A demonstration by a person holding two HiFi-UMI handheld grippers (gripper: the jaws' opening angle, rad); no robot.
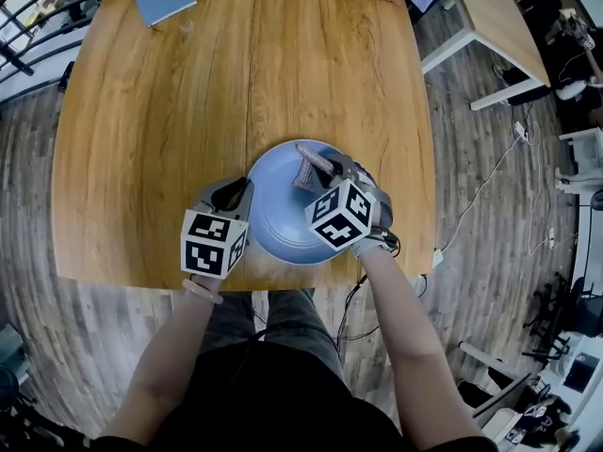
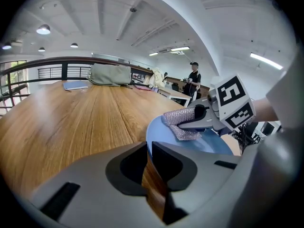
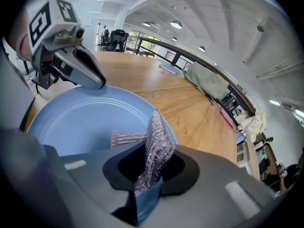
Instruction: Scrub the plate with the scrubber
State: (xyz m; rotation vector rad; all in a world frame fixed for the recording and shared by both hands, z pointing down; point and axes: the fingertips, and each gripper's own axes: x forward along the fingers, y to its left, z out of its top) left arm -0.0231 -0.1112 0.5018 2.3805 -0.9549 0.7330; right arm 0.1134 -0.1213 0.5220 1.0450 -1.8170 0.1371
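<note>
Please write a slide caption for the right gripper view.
The right gripper holds the silver scrubber over the blue plate; the left gripper grips its rim.

The bare left forearm (image 1: 168, 351) and right forearm (image 1: 407, 328) reach forward from the body and angle slightly inward. The left gripper (image 1: 247, 188) points ahead, its fingers (image 2: 126, 167) nearly together, pinching the rim of the blue plate (image 1: 278, 229). Just beside it, the right gripper (image 1: 318, 165) tilts leftward, its fingers (image 3: 185, 175) clamped on the silver mesh scrubber (image 3: 159, 146).
</note>
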